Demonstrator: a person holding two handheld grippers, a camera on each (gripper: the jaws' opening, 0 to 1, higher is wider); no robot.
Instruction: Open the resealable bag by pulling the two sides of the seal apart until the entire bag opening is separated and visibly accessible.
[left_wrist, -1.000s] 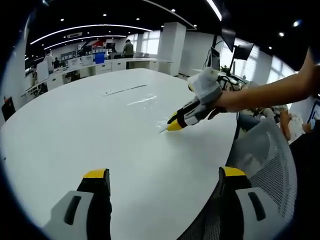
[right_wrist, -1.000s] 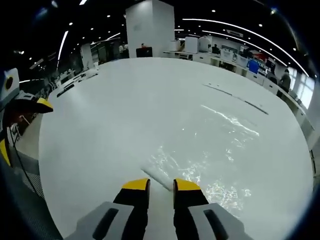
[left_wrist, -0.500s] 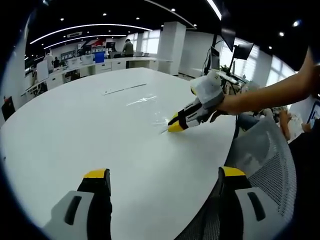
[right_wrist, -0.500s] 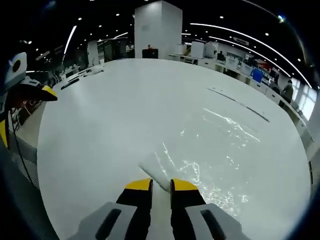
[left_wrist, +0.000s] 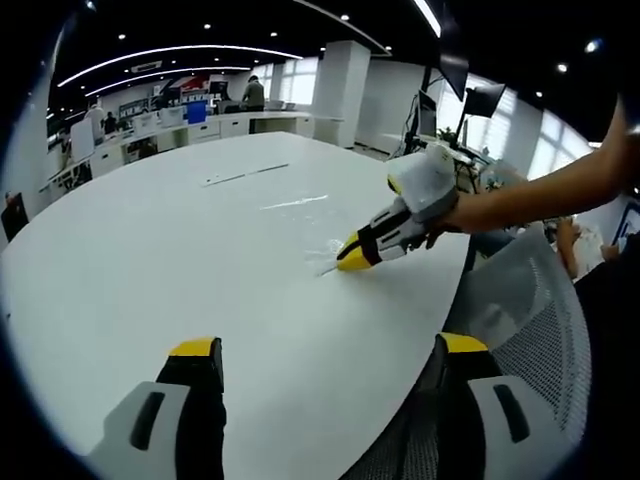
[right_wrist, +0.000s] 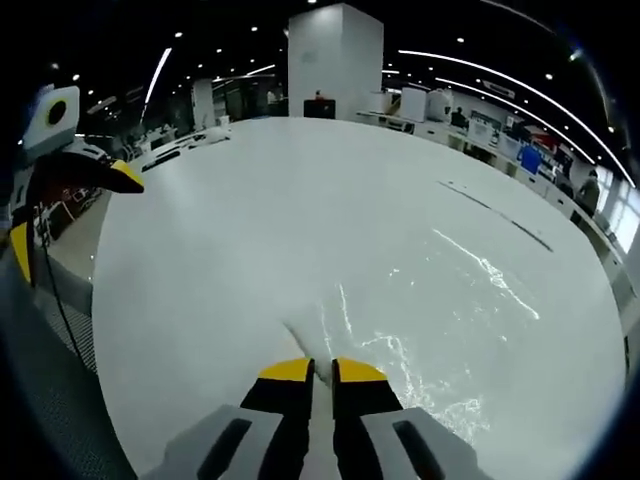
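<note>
The clear resealable bag is laid flat on the white round table, on the side near the table edge where the mesh chair stands. It is nearly see-through; mostly glints and creases are seen, w/ a whitish strip at its near end.

Right gripper: jaws are brought almost together, only a thin slit btwn the yellow tips, and the whitish bag edge is pinched in that slit. In the left gripper view the same right gripper is seen from the side, held by a person's hand w/ a bare forearm reaching in from the right; its yellow tip is down at the table surface, on the bag's near end, close to the table edge by the chair.

Left gripper: jaws are spread wide, nothing btwn them, held above the near table edge, well apart from the bag. In the right gripper view it is seen at the far left, off the table edge.

Farther across the table a thin dark strip is lying flat, apart from the bag. Behind the table an open office w/ desks, a white column and ceiling light strips is seen.
</note>
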